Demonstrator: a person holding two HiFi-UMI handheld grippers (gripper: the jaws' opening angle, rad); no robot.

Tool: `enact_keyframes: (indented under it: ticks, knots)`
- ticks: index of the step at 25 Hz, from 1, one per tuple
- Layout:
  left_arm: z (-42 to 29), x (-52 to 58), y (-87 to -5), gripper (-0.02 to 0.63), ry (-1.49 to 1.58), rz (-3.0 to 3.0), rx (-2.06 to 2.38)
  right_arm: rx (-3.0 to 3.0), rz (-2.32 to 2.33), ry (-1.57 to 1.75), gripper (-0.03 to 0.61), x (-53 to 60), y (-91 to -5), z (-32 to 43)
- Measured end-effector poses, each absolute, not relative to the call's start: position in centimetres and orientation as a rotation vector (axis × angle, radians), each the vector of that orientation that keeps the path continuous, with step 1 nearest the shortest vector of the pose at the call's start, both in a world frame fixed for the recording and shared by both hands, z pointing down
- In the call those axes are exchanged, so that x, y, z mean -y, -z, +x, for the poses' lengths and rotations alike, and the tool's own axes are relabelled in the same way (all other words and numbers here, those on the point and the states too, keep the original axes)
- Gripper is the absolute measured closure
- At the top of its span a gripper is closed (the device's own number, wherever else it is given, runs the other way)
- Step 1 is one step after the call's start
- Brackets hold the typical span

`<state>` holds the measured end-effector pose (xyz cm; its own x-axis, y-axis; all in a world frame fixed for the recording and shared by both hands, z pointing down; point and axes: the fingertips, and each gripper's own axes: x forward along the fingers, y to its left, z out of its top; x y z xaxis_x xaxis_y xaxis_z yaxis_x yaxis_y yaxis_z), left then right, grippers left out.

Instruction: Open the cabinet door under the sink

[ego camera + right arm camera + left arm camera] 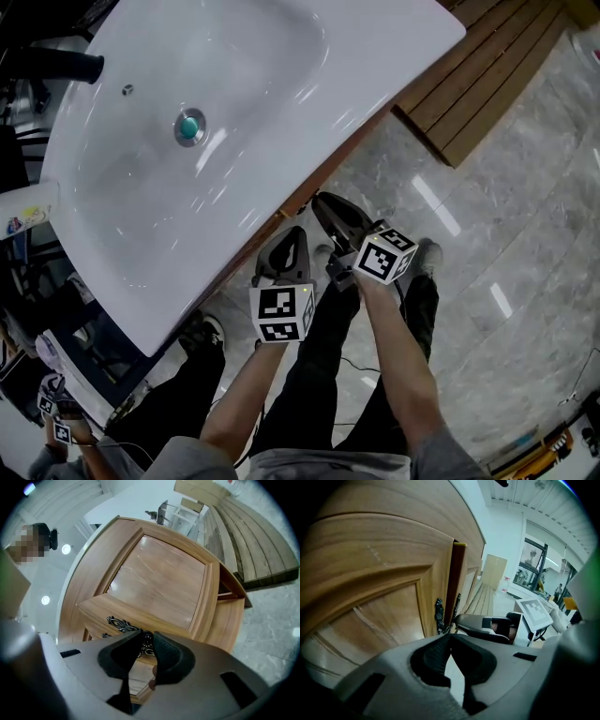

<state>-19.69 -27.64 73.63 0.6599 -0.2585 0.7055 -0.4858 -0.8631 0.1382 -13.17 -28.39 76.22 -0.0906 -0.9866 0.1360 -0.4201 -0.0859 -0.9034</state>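
Observation:
The white sink (234, 112) sits on a wooden cabinet. Its panelled door (164, 583) fills the right gripper view, with a dark ornate handle (119, 623) along its near edge. My right gripper (146, 641) is shut on that handle, whose end shows between the fingertips; from above, this gripper (326, 211) reaches under the sink's rim. My left gripper (450, 637) is shut with nothing in it, and hangs just left of the right one (291, 236). In the left gripper view two dark handles (439, 616) flank the seam between two doors, and the right gripper (487, 625) meets them.
A slatted wooden platform (487, 75) lies on the marble floor (525, 244) to the right of the cabinet. A black faucet (56, 66) and a teal drain plug (189, 127) are on the sink. The person's legs and shoes (202, 333) stand close to the cabinet front.

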Motion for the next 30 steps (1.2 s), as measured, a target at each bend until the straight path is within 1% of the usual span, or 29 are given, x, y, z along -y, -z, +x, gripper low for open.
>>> enact_keyframes:
  ticks: [6,17,30]
  knots:
    - [-19.7,26.6,-74.5,0.606,-1.005,2.505,0.647,-1.615,-1.549,1.156,0.495,27.7,-76.2,-13.0]
    - [-20.2,22.1,-74.9,0.606,-0.990,2.384,0.816,-1.723,-1.474,1.240,0.495,22.7,-76.2,-12.2]
    - [-15.9,14.6,-75.5,0.606,-0.952,2.323,0.864,-1.930,-1.375,1.317,0.497,16.8,-75.9,-9.4]
